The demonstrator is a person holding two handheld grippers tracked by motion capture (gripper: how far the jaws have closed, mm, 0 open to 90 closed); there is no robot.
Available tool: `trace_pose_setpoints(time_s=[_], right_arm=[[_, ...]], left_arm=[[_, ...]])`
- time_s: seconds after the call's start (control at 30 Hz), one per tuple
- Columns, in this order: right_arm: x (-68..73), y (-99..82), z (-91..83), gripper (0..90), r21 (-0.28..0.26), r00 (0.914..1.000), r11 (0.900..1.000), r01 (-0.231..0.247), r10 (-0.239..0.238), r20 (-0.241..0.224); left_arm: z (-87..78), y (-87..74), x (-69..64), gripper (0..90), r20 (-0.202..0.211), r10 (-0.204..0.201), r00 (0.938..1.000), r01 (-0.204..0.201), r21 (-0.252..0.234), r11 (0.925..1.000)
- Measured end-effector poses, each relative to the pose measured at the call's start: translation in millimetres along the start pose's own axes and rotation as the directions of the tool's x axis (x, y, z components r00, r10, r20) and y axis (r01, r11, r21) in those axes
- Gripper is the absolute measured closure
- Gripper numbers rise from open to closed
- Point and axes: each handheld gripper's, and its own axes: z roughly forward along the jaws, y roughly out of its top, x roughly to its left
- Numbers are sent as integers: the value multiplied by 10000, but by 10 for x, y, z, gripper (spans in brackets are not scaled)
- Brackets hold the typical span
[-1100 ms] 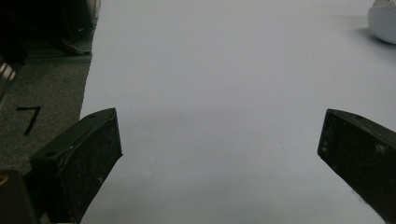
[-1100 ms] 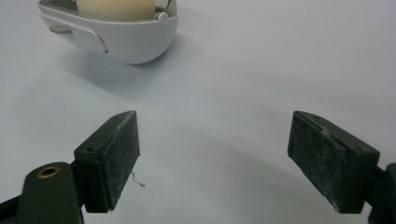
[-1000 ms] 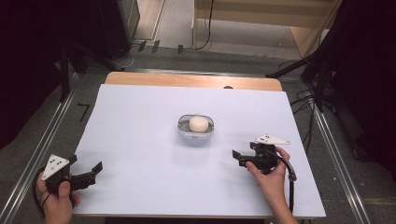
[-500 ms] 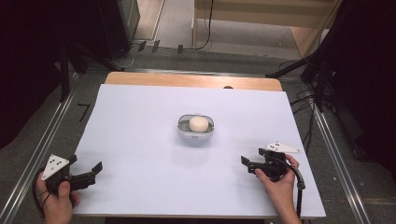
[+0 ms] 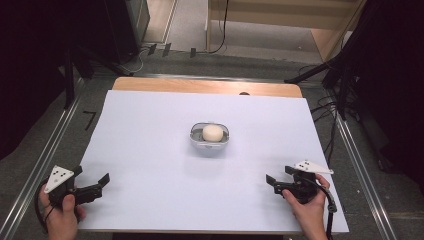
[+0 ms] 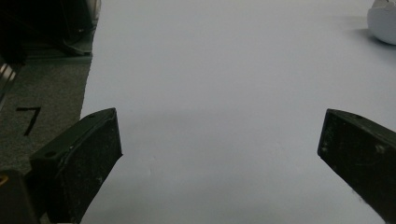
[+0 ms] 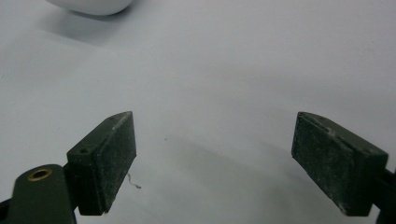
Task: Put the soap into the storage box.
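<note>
A small clear bowl (image 5: 210, 140) sits in the middle of the white table sheet (image 5: 150, 125), with a round pale ball (image 5: 212, 132) inside it. My left gripper (image 5: 99, 185) rests at the front left corner, open, nothing between its jaws. My right gripper (image 5: 272, 184) is at the front right, also open and empty, pointing left. In the left gripper view the open gripper (image 6: 219, 140) frames bare sheet, and the bowl (image 6: 384, 23) shows far off at top right. The right gripper view has the gripper (image 7: 215, 140) over bare sheet, the bowl's base (image 7: 91, 5) at the top.
A wooden table edge (image 5: 205, 86) runs along the far side. Metal rails (image 5: 360, 165) flank the table. Grey floor with a black "7" mark (image 6: 28, 120) lies beyond the left edge. Cables and dark stands (image 5: 340, 75) crowd the back right.
My right gripper has drawn back from beside the bowl toward the table's front right corner. The left gripper, the bowl and the ball have stayed put.
</note>
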Motion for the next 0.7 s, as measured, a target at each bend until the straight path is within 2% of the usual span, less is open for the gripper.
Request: trace_pose_setpoints(time_s=[0.33, 0.7], right_arm=[[-182, -98, -187, 138, -72, 9990, 9994, -326, 328, 310], [-339, -212, -371, 136, -152, 9967, 9992, -356, 367, 727]], left_arm=[[0, 0, 1, 3, 0, -8, 10000, 8, 9, 10000], [-4, -1, 3, 3, 11, 24, 10000, -24, 1, 10000]])
